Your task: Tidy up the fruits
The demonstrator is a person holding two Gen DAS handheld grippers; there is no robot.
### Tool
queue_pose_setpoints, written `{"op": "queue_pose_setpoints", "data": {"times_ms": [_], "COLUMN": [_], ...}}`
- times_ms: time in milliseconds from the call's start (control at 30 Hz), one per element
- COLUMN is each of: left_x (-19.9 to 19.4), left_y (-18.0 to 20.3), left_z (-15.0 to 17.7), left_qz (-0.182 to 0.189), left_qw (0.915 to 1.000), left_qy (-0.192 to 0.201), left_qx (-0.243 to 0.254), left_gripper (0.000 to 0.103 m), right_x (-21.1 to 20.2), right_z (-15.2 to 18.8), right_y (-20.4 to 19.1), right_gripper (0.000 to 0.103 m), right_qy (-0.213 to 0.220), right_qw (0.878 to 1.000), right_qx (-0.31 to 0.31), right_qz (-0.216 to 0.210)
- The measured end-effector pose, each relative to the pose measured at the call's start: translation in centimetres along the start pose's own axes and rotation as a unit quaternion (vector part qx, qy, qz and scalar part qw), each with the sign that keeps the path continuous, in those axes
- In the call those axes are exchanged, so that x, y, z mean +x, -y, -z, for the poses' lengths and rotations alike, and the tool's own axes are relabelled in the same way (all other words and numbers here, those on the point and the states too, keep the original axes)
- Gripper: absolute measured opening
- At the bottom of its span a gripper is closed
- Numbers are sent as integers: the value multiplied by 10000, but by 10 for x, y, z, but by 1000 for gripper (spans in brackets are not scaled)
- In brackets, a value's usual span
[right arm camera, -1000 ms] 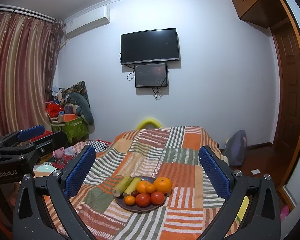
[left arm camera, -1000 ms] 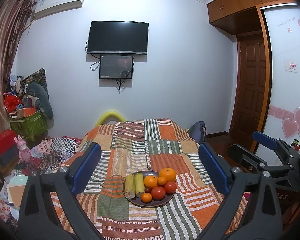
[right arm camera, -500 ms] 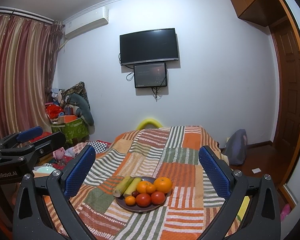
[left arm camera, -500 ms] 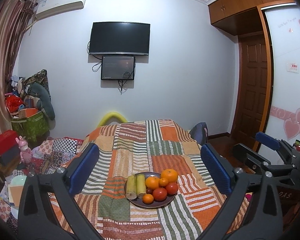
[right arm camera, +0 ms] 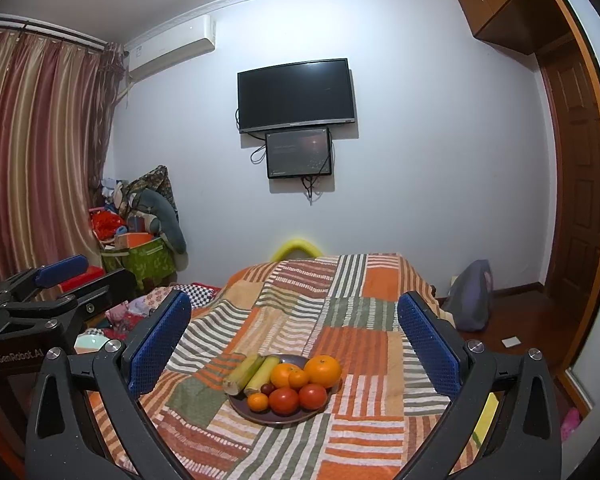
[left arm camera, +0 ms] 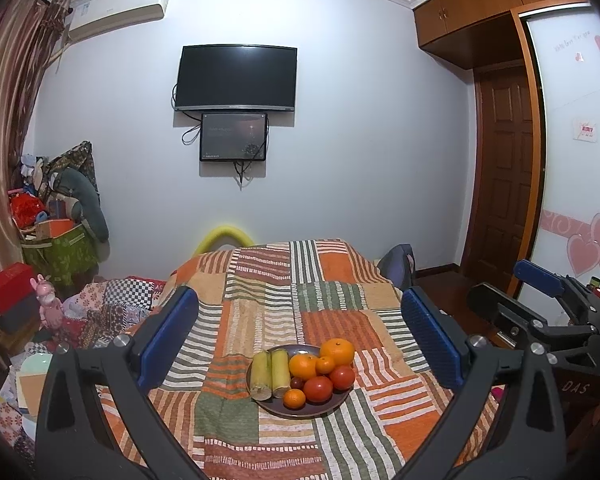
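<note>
Both hand-held grippers were found raised above the bed and clear of the fruit: the left gripper stood with its blue pads spread wide and nothing between them, and the right gripper was likewise wide apart and empty. All the fruit in view lay gathered on one dark plate, which rested on the striped patchwork bedspread toward its near end. On the plate, two pale green stalk sections — cut lengths, possibly sugarcane, though that could not be confirmed — lay side by side along the left. A large orange sat at the far right with a second orange beside it and a smaller one tucked between. Two red tomatoes occupied the near right, another small orange sat at the near edge, and a small dark fruit showed in the middle. No loose fruit was seen on the bedspread. As to progress, the scene fitted two readings — fruit already collected and arranged on the plate, or a mixed plate awaiting sorting to some other place not in view — and the pictures did not settle which. No receiving container was visible near the plate.
</note>
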State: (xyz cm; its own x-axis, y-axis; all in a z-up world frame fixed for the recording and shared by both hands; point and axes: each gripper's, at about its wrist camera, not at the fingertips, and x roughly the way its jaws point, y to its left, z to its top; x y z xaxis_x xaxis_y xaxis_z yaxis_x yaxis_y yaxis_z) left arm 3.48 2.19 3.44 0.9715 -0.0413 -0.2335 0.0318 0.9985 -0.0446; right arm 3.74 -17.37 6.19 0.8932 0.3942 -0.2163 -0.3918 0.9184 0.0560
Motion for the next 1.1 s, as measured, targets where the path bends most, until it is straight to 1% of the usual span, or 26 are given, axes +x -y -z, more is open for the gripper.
{"op": "queue_pose_setpoints", "data": {"times_ms": [367, 1100], "left_x": [-2, 3], "left_y": [1, -2], "left_z": [-1, 0], "left_qz": [58, 110], "left_qw": [10000, 9999], "left_qy": [0, -81], "left_qx": [32, -81], "left_gripper": [103, 103], "right_x": [-1, 1], "right_z": [0, -2], "right_y": [1, 1], "right_gripper": [103, 103], "right_qy": [12, -52], "right_qw": [10000, 10000], "right_qx": [-15, -6], "right_qz": [3, -11]}}
